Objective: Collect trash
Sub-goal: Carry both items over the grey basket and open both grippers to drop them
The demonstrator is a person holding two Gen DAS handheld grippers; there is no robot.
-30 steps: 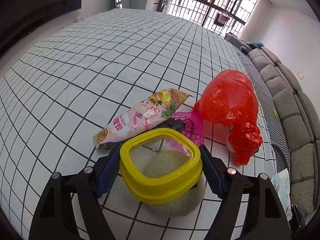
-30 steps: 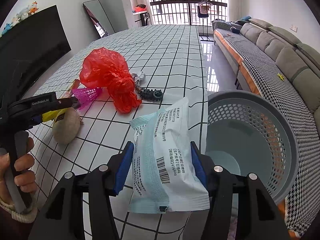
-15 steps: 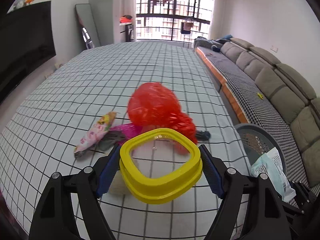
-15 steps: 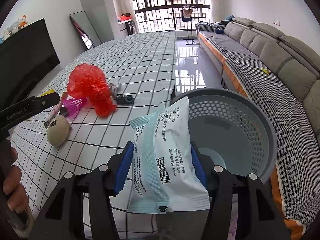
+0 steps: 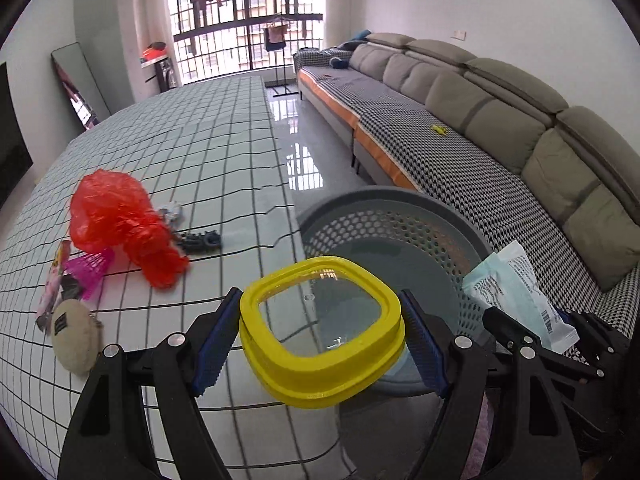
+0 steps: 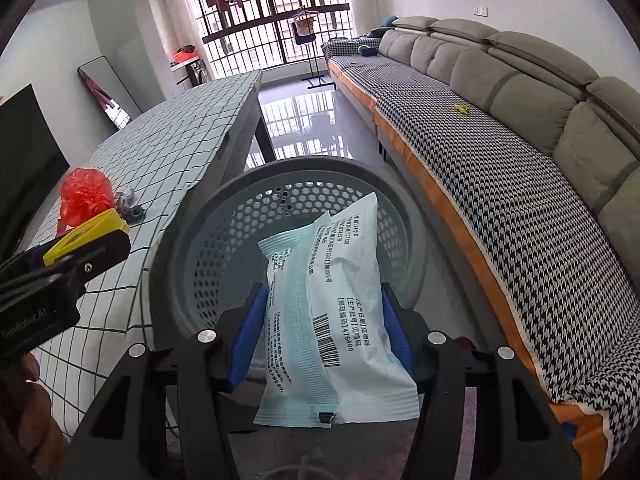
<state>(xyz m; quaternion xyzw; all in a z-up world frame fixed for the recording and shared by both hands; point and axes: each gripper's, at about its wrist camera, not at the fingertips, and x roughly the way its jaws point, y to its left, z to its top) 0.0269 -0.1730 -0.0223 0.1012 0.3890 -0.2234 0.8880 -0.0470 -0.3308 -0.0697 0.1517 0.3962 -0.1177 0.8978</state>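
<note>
My left gripper (image 5: 320,332) is shut on a yellow-rimmed clear lid (image 5: 324,364) and holds it over the near rim of the grey perforated basket (image 5: 400,216), at the table's edge. My right gripper (image 6: 320,336) is shut on a pale blue and white packet (image 6: 336,320) above the basket (image 6: 224,240); the packet (image 5: 516,280) also shows in the left wrist view. A red plastic bag (image 5: 116,212), a pink shuttlecock (image 5: 90,266), a pink snack wrapper (image 5: 54,280) and a beige round pouch (image 5: 76,336) lie on the checked table (image 5: 180,148).
A small black ring-shaped object (image 5: 200,240) and a grey scrap (image 5: 172,212) lie beside the red bag. A long grey sofa (image 5: 500,120) with a houndstooth cover runs along the right. Glossy floor (image 5: 300,152) lies between table and sofa.
Both grippers have swung right from over the table to above the basket, each still holding its item. The table items now lie to the left.
</note>
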